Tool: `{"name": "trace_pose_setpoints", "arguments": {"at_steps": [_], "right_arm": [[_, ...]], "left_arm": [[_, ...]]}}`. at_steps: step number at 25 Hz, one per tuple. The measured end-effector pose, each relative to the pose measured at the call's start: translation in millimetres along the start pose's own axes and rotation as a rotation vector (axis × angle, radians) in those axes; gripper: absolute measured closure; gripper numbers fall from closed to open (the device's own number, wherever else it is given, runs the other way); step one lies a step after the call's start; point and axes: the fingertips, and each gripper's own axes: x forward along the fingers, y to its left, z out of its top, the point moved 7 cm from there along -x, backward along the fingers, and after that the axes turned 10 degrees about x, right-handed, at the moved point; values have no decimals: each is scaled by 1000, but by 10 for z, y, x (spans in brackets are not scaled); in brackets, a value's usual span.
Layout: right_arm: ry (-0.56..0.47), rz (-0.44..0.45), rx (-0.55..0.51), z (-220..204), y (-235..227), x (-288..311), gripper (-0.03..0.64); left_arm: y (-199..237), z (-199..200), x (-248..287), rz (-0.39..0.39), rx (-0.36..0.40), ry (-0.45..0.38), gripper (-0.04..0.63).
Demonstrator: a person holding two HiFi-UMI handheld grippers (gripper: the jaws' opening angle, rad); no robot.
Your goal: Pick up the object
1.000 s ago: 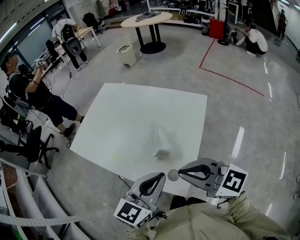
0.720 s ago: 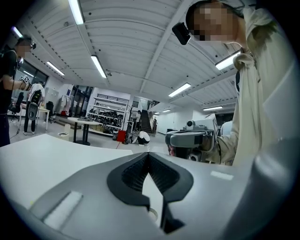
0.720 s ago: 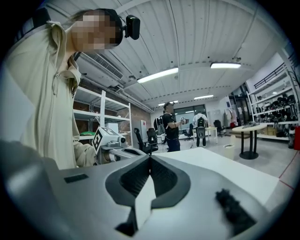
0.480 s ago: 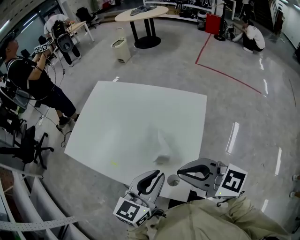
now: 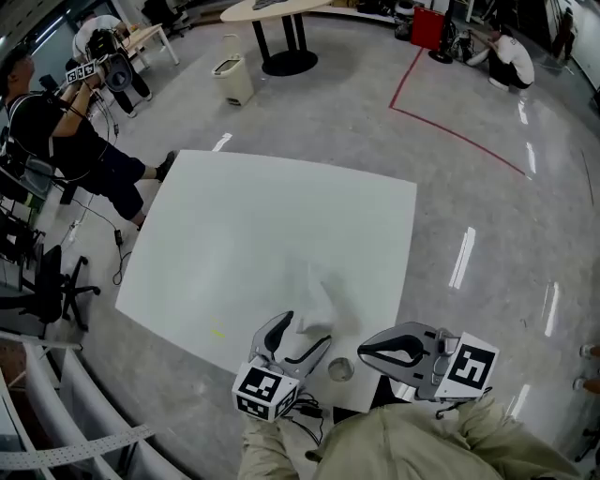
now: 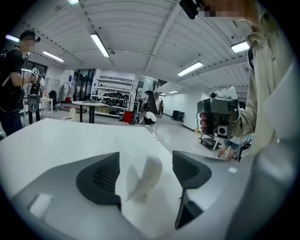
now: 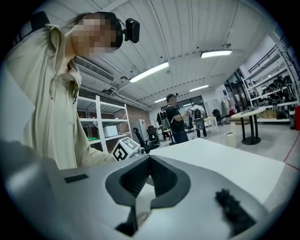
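Observation:
A crumpled white object (image 5: 319,300) lies on the white table (image 5: 234,234) near its front edge. My left gripper (image 5: 298,336) reaches over that edge, and its jaws have just been opening. In the left gripper view the white object (image 6: 140,176) stands between the two dark pads (image 6: 101,177) of the left gripper (image 6: 145,171), and neither pad presses on it. My right gripper (image 5: 361,354) hangs shut at the table's near corner, right of the object, with nothing between its jaws. In the right gripper view the right gripper (image 7: 150,174) shows its pads closed together.
A small grey disc (image 5: 340,369) sits at the table's near corner between the two grippers. A person with camera gear (image 5: 66,141) stands left of the table, beside an office chair (image 5: 47,291). A round table (image 5: 281,14) and a bin (image 5: 232,80) stand far off.
The left gripper has come forward and down over the table's front edge to the white object, and its jaws have opened. The right gripper has barely shifted.

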Motion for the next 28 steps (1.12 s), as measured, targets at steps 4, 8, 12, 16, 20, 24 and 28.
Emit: {"name": "trace_pose_setpoints", "arguments": {"at_steps": [4,8,12,16,20,24,28], "right_arm": [[8,-3,32,-52,-97,-9,614],[5,-11,50,-54,-196,-75,615],[7,-19,59,-62,-267,-109,614],[-6,-18,62,-62,-286,-148,614],[-14,-25,64,-56,-307,-216,614],[-26,-28,69,-71,-318,-278,614],[-28,-22,58,-43,-340,-383,614]], "left_arm": [[99,-208,244,-74,-30,62,252],[48,-303,426,-75,16,111,238],[9,-256,540,-22,40,91,245],[-64,-233,609,0,79,125,256],[-125,-185,599,1,22,113,261],[-185,-139,501,7,-76,42,262],[-263,78,382,28,-117,-58,262]]}}
